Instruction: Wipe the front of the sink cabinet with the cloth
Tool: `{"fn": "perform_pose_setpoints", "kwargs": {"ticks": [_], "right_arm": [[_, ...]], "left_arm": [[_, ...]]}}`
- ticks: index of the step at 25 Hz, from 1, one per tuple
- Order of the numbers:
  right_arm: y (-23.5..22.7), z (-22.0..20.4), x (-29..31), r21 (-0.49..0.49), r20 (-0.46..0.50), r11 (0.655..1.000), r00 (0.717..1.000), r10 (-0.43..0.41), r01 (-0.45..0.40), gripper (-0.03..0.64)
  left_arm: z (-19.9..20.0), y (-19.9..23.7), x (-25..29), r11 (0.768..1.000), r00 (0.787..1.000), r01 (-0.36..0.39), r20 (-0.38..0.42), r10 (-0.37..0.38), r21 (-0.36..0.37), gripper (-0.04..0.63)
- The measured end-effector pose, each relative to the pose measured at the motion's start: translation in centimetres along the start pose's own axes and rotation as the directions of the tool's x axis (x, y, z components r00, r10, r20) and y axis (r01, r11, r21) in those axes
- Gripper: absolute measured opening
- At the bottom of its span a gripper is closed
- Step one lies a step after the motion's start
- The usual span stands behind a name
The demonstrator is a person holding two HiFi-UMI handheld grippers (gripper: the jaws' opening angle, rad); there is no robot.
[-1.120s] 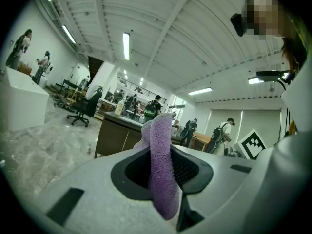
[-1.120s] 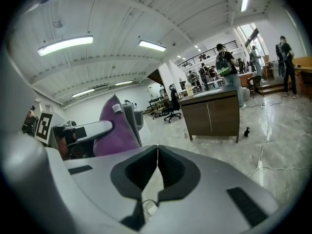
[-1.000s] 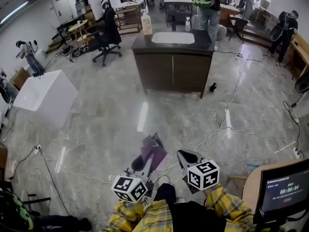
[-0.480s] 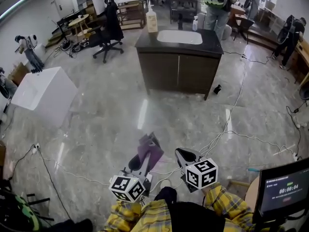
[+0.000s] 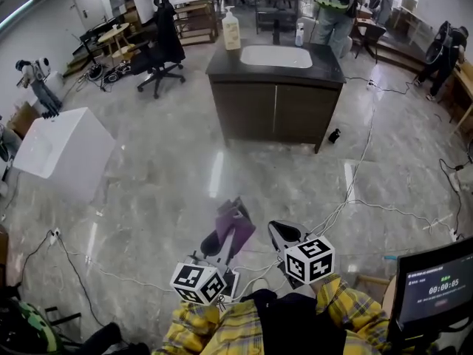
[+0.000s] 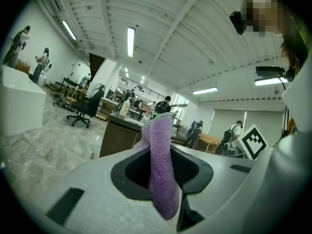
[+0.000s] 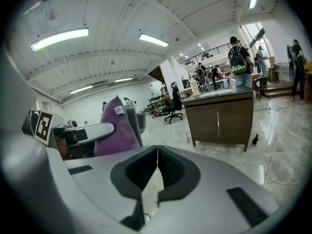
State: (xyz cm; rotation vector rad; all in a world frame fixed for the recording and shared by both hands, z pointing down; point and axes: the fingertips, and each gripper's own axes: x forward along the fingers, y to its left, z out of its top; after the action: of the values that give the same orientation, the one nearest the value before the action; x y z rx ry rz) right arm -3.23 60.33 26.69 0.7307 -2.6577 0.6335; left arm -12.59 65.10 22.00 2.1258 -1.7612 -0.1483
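The dark brown sink cabinet (image 5: 275,111) stands across the floor, well ahead of me, with a white basin (image 5: 276,55) in its dark top. Its front doors also show in the right gripper view (image 7: 223,119) and partly in the left gripper view (image 6: 117,137). My left gripper (image 5: 230,229) is shut on a purple cloth (image 5: 235,223), which sticks up between the jaws (image 6: 161,165). My right gripper (image 5: 278,234) is shut with nothing in it; its jaws meet (image 7: 157,168). Both grippers hover low in front of me, far from the cabinet.
White cables (image 5: 347,198) trail across the marble floor right of the grippers. A white block (image 5: 63,154) stands at the left. A soap bottle (image 5: 231,31) sits on the cabinet top, and a small dark object (image 5: 334,135) lies by its right foot. A monitor (image 5: 436,287) is at the lower right. People stand behind the cabinet.
The view has shifted a little toward the cabinet, which now sits slightly lower in the head view. Both grippers keep their states and their place before me.
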Motion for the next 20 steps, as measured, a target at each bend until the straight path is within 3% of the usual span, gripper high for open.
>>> {"fn": "perform_pose_setpoints", "kwargs": {"ticks": [6, 20], "right_arm": [[-0.2, 0.6, 1.9, 0.005, -0.001, 1.0, 1.0, -0.023, 0.023, 0.005], [-2.7, 3.9, 6.4, -0.011, 0.004, 1.0, 1.0, -0.026, 0.026, 0.005]], "left_arm": [[0.8, 1.5, 1.3, 1.0, 1.0, 0.026, -0.005, -0.025, 0.017, 0.081], [2.2, 5.8, 5.2, 1.0, 1.0, -0.005, 0.004, 0.005, -0.003, 0.081]]}}
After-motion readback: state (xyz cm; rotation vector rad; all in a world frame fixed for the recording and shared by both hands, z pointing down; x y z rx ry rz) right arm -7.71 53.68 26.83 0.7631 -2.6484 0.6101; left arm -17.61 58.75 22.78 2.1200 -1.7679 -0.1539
